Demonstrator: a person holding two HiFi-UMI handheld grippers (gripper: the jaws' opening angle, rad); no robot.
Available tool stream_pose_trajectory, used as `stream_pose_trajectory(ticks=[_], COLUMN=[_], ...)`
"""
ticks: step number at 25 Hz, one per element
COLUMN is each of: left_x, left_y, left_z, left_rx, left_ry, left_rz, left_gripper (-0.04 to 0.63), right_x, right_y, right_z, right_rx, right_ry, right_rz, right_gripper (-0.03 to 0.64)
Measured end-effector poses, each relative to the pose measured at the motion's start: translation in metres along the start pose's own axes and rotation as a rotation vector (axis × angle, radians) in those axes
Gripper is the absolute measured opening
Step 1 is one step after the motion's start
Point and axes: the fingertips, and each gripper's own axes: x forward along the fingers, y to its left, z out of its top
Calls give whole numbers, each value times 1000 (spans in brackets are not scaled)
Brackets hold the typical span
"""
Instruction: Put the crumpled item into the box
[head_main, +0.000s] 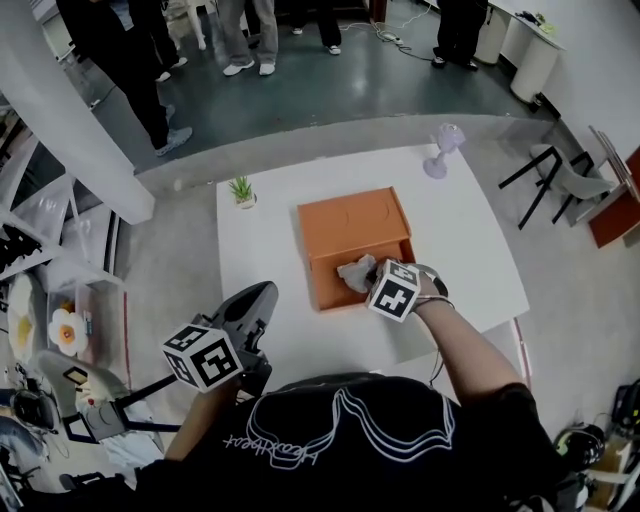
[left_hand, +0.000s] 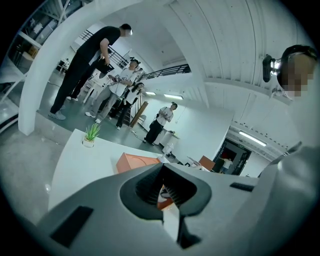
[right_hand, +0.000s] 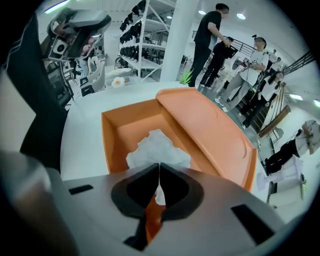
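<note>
An orange box (head_main: 322, 228) lies on the white table (head_main: 470, 250), its lid (right_hand: 205, 122) folded back and its inside (right_hand: 120, 135) open. My right gripper (head_main: 368, 277) is over the near, open part of the box, shut on a crumpled white paper (right_hand: 157, 149). The wad (head_main: 354, 272) hangs from the jaw tips just above the box floor. Low at the table's near left corner is my left gripper (head_main: 262, 293), shut with nothing in it. From there it looks across the table toward the box (left_hand: 134, 162).
A small potted plant (head_main: 242, 190) stands at the table's far left corner, and a small pale fan (head_main: 441, 148) at the far right edge. Several people stand on the floor beyond the table. White shelving is at the left, a chair at the right.
</note>
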Motion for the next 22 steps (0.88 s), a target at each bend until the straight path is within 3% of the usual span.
stream_pose_trajectory(ticks=[7, 13, 18, 22], left_x=[2, 3, 1, -9], left_y=[1, -7, -23, -43], left_z=[-5, -6, -9, -7], left_rx=[-12, -10, 1, 10], left_ry=[-3, 5, 26, 39], left_rz=[7, -16, -70, -118], left_gripper=[5, 5, 5, 5], right_x=[-2, -27, -69, -129], right_y=[0, 2, 13, 29], right_z=[3, 12, 25, 57], right_rx=[37, 158, 370, 519], right_ry=[-25, -138, -331, -606], right_rz=[38, 30, 49, 101], right_gripper=[81, 161, 152, 119])
